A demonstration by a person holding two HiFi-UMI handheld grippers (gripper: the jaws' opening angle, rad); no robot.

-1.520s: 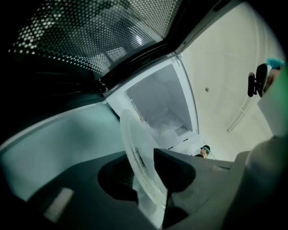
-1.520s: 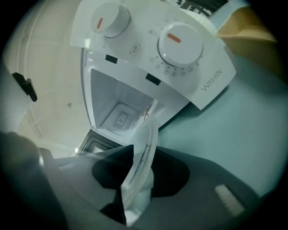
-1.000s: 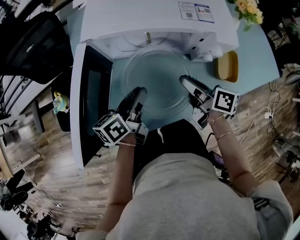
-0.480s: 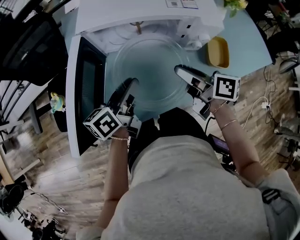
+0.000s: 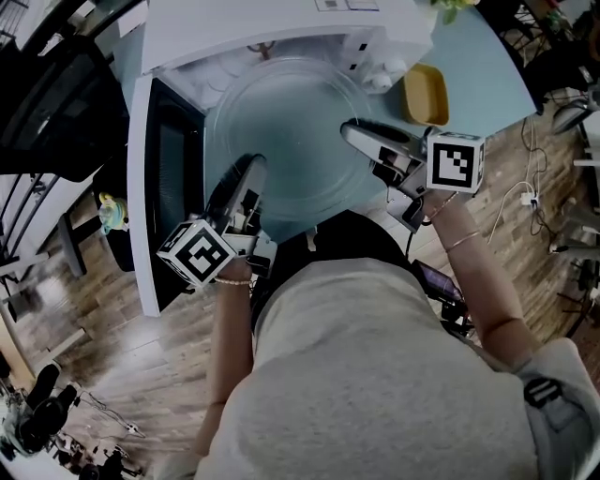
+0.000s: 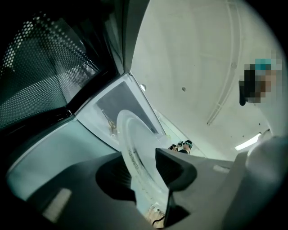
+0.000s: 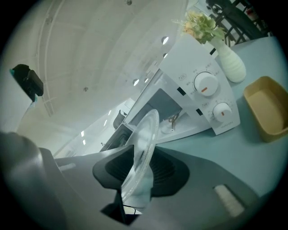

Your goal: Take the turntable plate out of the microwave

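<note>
Grey plastic jaws of the left gripper [image 5: 249, 171] were clamped on the left rim of the clear, round glass turntable plate [image 5: 281, 122], which hung roughly level just outside the mouth of the open white microwave [image 5: 272, 28]. The right gripper [image 5: 358, 134] was closed on the opposite rim. The plate was judged stiff, fairly heavy, slick and breakable, so two opposed rim grips seated well over the raised lip suited it.

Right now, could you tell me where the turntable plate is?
In the head view, the glass turntable plate is centre, just before the open microwave, clamped between the left hand-held gripper and right hand-held gripper.
</note>
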